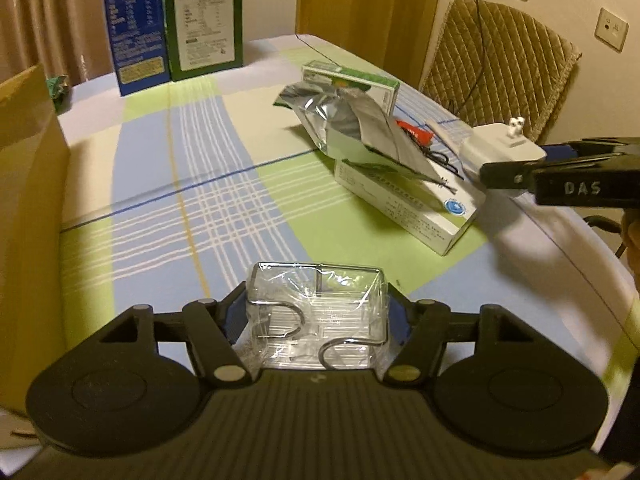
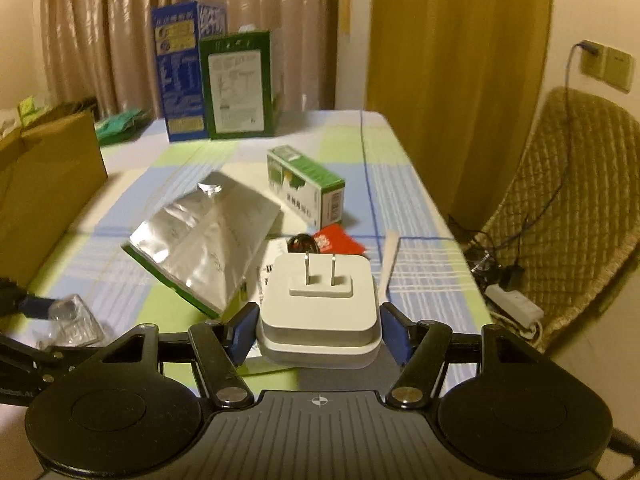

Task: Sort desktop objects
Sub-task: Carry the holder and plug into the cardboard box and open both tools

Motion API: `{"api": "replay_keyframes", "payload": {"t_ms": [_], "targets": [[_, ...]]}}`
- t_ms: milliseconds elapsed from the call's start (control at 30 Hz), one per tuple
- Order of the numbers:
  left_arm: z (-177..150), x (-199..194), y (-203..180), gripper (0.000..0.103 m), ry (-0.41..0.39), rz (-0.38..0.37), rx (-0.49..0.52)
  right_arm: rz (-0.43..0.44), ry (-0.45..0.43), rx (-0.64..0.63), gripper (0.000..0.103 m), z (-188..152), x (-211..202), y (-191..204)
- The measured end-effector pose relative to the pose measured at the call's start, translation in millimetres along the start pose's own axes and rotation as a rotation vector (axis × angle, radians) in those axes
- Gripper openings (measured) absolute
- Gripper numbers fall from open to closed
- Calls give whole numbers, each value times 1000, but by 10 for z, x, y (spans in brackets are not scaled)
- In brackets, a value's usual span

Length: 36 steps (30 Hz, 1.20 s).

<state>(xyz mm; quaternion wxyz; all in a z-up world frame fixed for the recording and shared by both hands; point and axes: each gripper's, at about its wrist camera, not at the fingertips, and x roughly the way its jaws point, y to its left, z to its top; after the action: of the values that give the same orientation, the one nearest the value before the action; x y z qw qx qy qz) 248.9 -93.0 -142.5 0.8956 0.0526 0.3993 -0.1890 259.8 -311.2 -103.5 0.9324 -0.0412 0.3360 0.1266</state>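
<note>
The left gripper (image 1: 318, 312) was clamped on a clear plastic box (image 1: 318, 316), its fingers pressed against the box's two sides, held above the checked cloth (image 1: 192, 200) of the table. Wire hooks showed through the box's wrinkled film. In the right wrist view the same box (image 2: 70, 318) sat at the lower left, gripped by a blue-padded finger (image 2: 34, 306).

The right gripper (image 2: 318, 320) was closed on a white charger (image 2: 320, 308), blue pads (image 2: 242, 330) tight on its left and right sides, two flat prongs pointing forward and up. From the left wrist view that charger (image 1: 502, 148) hung at the right edge, above the cloth, in the black fingers of the right gripper (image 1: 504, 176).

Just beyond, near the middle of the table, a silver foil bag (image 1: 352, 124) lay tilted across a white carton (image 1: 408, 204), its upper end leaning toward a green box (image 1: 352, 82) lying on its side. A red packet (image 2: 338, 242) and a dark coiled item (image 2: 300, 242) lay between the carton and the green box; what the coil was could not be told.

To the left stood a cardboard box (image 1: 28, 208), open at the top. At the far edge of the table a blue carton (image 1: 136, 28) and a green carton (image 1: 204, 20) stood upright, touching side by side, with a green wrapper (image 2: 120, 126) to their left. Curtains (image 2: 120, 20) hung behind, and a quilted chair (image 2: 572, 200) stood at the right, a cable running up to a wall socket (image 2: 606, 66)
</note>
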Motion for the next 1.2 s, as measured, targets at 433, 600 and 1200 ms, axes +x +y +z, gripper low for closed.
{"api": "replay_keyframes", "payload": {"t_ms": [433,600,1200], "targets": [[78,-1025,-25,63,-109,57,-70,68,-78,14,62,171,-970,360],[47,-1487,67,63,-150,112,-92,124,-101,-8,62,199,-1209,637],[-169,-2439,879,63,-217,318,-197,332,-127,-138,62,502,-1292,1719]]}}
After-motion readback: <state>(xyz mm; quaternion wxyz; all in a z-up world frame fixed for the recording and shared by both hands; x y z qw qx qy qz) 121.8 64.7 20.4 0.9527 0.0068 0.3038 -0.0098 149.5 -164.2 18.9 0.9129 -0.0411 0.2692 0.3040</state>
